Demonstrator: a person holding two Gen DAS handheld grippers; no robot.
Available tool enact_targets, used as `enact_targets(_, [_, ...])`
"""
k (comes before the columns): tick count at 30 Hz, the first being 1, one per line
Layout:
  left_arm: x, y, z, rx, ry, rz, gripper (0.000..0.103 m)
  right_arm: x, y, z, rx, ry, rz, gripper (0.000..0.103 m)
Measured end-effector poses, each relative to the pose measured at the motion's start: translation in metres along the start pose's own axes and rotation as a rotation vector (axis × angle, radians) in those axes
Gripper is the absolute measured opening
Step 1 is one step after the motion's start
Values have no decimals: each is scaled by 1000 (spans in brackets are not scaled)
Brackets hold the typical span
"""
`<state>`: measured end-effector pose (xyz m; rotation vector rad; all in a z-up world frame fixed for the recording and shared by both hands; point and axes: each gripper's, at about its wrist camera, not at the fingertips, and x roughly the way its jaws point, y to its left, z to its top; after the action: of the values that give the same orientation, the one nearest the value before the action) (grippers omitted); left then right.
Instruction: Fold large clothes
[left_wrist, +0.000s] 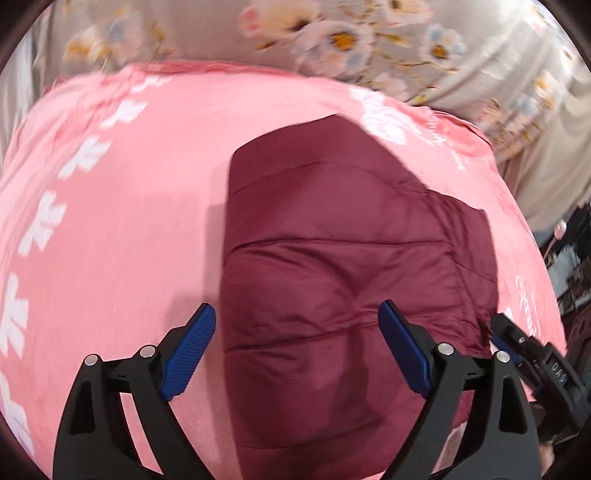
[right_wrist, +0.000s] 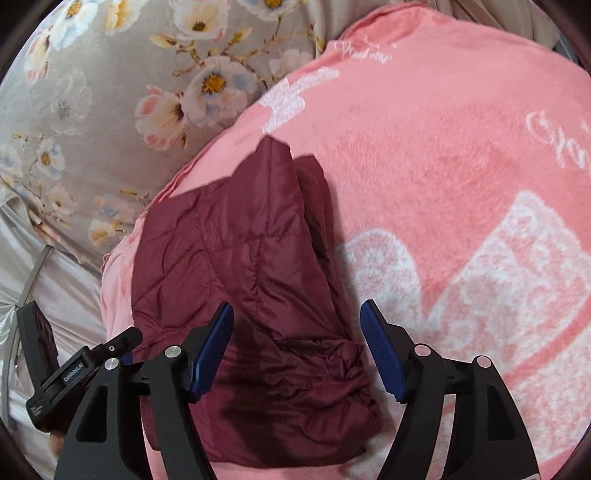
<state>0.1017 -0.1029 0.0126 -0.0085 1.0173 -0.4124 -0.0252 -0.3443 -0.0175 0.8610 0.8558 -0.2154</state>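
A dark red quilted puffer jacket (left_wrist: 332, 266) lies folded into a compact bundle on a pink blanket (left_wrist: 122, 221). It also shows in the right wrist view (right_wrist: 240, 258). My left gripper (left_wrist: 297, 347) is open and empty, hovering above the jacket's near end, its jaws spread wide. My right gripper (right_wrist: 297, 350) is open and empty too, above the jacket's gathered cuff end. The right gripper's body shows at the jacket's right edge in the left wrist view (left_wrist: 532, 354); the left gripper's body shows in the right wrist view (right_wrist: 85, 369).
The pink blanket (right_wrist: 461, 184) with white prints covers the surface. A grey floral sheet (left_wrist: 369, 37) lies beyond it, also in the right wrist view (right_wrist: 92, 110). Dark clutter (left_wrist: 569, 266) sits at the right edge.
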Motion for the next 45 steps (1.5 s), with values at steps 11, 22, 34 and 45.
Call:
enact_targets(11, [44,37,-9,-208,168,-228,94,26,-5,-7,82,69,118,83])
enact_targets(22, [48,38,-12,-197,194,-334,82,42,13,-7,31,102,167,73])
enact_targets(34, [-28,-8,14,121,-1,-306,40,-13,80,-13,-203,-72,50,26])
enact_targets(45, [-115,-40,36,290,-226,-353,40,-89,132,-8,-312,-300,36,26])
